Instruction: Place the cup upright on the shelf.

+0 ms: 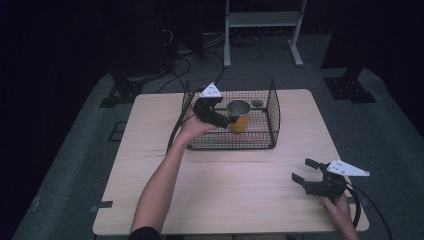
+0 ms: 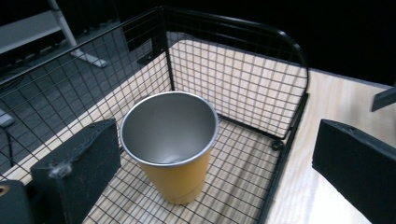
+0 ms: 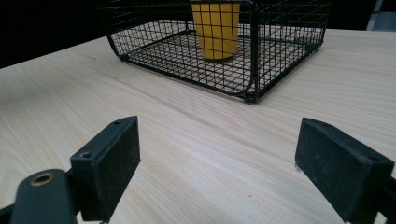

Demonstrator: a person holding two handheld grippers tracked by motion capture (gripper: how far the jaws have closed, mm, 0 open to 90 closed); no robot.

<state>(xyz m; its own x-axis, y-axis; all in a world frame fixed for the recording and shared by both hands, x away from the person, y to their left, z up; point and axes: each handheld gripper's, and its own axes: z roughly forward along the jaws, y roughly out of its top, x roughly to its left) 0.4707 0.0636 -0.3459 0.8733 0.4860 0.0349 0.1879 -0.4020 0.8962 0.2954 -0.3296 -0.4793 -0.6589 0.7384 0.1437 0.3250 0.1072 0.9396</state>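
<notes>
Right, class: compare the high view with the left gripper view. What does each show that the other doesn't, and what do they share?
High view alone: the right claw open, low over the table's near right corner, the person's forearm, a white frame on the floor behind, and a small dark round thing in the basket.

Left gripper view alone: the cup's bare metal inside, seen from close above.

Both: the yellow cup standing upright inside the black wire basket on the wooden table, with the left claw open at the cup.

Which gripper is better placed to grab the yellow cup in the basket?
Left. The left gripper is open right at the yellow cup inside the wire basket; the right gripper hovers far off, near the table's edge.
</notes>
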